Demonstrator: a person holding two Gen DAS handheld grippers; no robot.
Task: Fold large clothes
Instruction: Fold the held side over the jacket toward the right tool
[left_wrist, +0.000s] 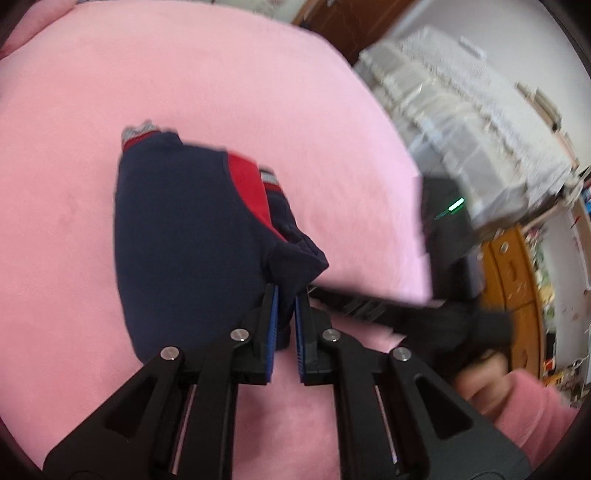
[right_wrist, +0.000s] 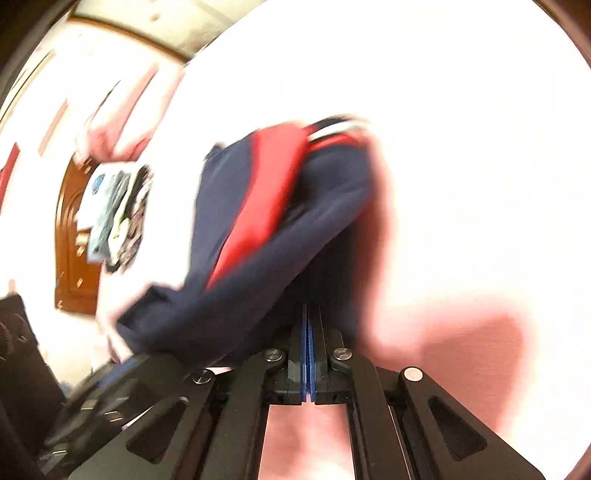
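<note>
A navy garment (left_wrist: 184, 236) with a red panel and grey-striped cuffs lies bunched on the pink bed cover (left_wrist: 258, 92). My left gripper (left_wrist: 286, 295) is shut on a fold of its navy cloth, which bulges out above the blue pads. In the right wrist view the same garment (right_wrist: 266, 221) is lifted and blurred, draping away from my right gripper (right_wrist: 307, 310), whose pads are pressed together on its dark edge. The right gripper (left_wrist: 373, 308) shows as a black blur just right of the left one.
A person's hand (left_wrist: 480, 391) in a pink sleeve is at the lower right. Beyond the bed edge stand clear plastic storage boxes (left_wrist: 461, 122) and a wooden cabinet (left_wrist: 517, 280). A stack of folded clothes (right_wrist: 114, 214) lies left of the garment.
</note>
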